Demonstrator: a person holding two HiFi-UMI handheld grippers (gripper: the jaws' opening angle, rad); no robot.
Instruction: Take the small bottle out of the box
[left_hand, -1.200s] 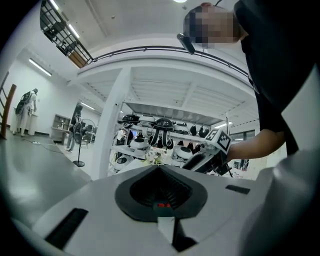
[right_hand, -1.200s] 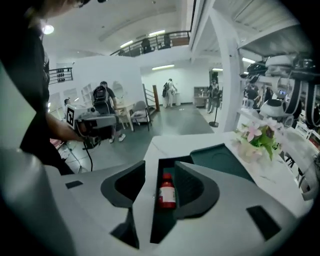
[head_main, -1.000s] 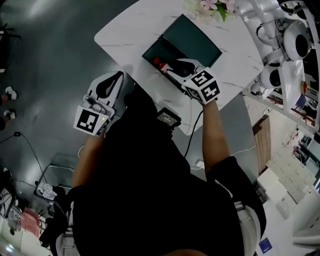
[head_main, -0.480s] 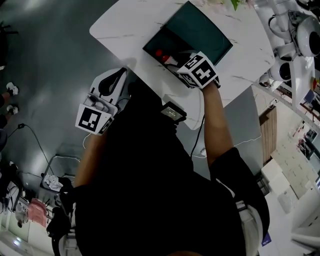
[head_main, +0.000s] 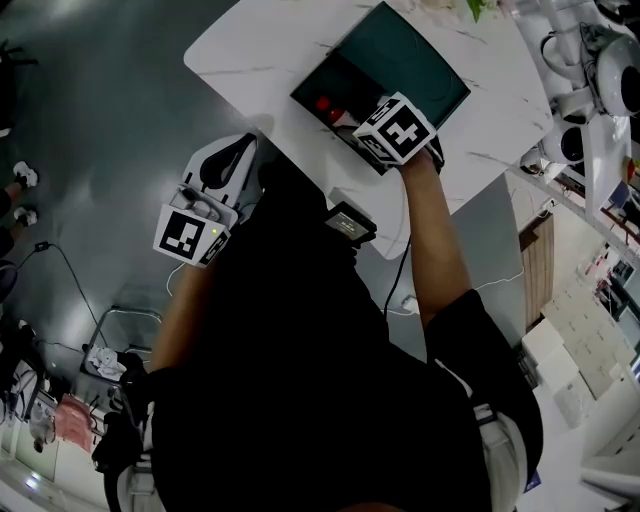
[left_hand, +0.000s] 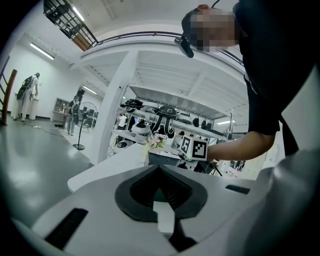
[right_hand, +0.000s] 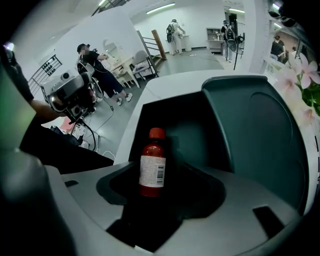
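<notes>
While the right gripper has its jaws opening wide around it without pinching, the bottle stands upright in the open box, over by the box's left wall. Left gripper hangs off the table's near edge, jaws closed together on nothing, so yeah, bottle's not out yet.
</notes>
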